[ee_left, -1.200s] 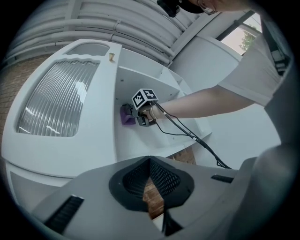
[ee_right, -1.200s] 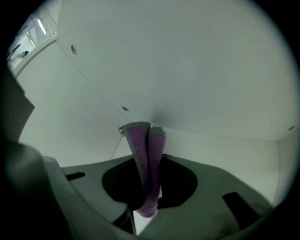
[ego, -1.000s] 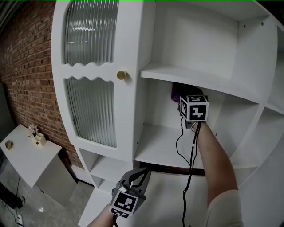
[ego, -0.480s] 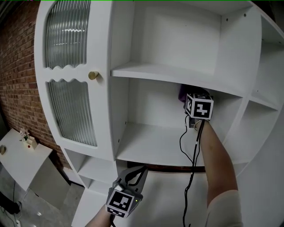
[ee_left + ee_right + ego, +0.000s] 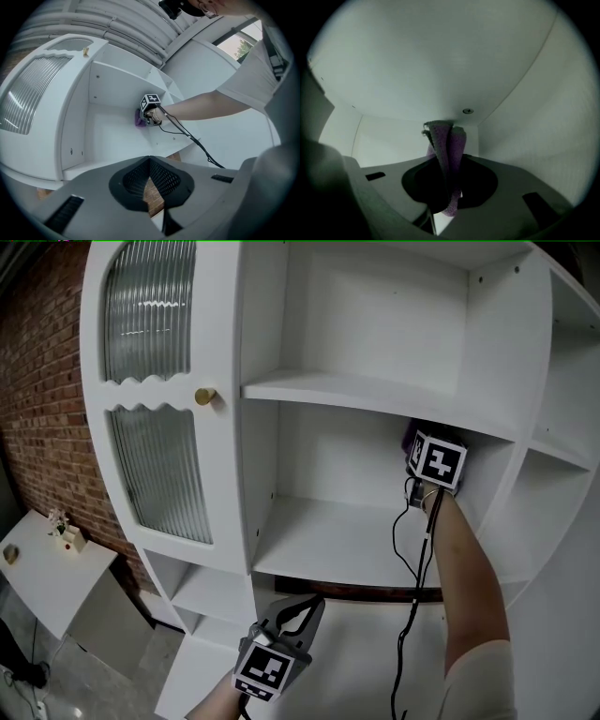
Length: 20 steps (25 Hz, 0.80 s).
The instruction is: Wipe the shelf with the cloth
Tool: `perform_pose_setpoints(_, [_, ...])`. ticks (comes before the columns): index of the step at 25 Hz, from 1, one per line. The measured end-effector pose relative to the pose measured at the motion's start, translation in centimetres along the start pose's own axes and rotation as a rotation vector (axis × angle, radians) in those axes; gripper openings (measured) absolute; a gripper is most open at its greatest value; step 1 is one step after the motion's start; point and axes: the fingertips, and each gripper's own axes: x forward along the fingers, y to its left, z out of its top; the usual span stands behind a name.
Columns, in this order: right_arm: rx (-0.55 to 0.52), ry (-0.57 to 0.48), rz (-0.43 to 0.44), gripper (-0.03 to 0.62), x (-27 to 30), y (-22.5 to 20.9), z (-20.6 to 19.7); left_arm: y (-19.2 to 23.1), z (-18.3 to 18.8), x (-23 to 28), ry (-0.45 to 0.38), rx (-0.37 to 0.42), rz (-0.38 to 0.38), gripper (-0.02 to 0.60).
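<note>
A purple cloth (image 5: 447,154) is pinched upright in my right gripper (image 5: 446,164), which is shut on it. The cloth's top touches the underside of the upper white shelf board (image 5: 375,393), close to the compartment's back right corner. In the head view only a sliver of the cloth (image 5: 411,439) shows behind the right gripper (image 5: 420,451) and its marker cube. The left gripper view shows the cloth (image 5: 139,120) against the back wall. My left gripper (image 5: 306,608) hangs low in front of the cabinet, shut and holding nothing.
The white cabinet has a ribbed-glass door (image 5: 155,381) with a brass knob (image 5: 203,396) on the left. The lower shelf board (image 5: 337,545) lies under my right arm. A black cable (image 5: 412,615) trails from the right gripper. A brick wall (image 5: 37,409) stands at far left.
My right gripper has slid to the right along the top back of the compartment with the cloth in it. The left gripper has stayed low.
</note>
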Motion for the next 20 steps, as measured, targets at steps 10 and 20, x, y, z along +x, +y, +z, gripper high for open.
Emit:
perform_pose_setpoints(10, [0.040, 0.004, 0.190, 0.080, -3.4, 7.3, -0.7, 1.9, -1.1, -2.2, -0.002, -0.038, 0.031, 0.014])
perform_pose_setpoints(20, [0.052, 0.093, 0.447, 0.080, -4.7, 22.9, -5.4, 5.8, -3.1, -5.5, 0.015, -0.044, 0.093, 0.014])
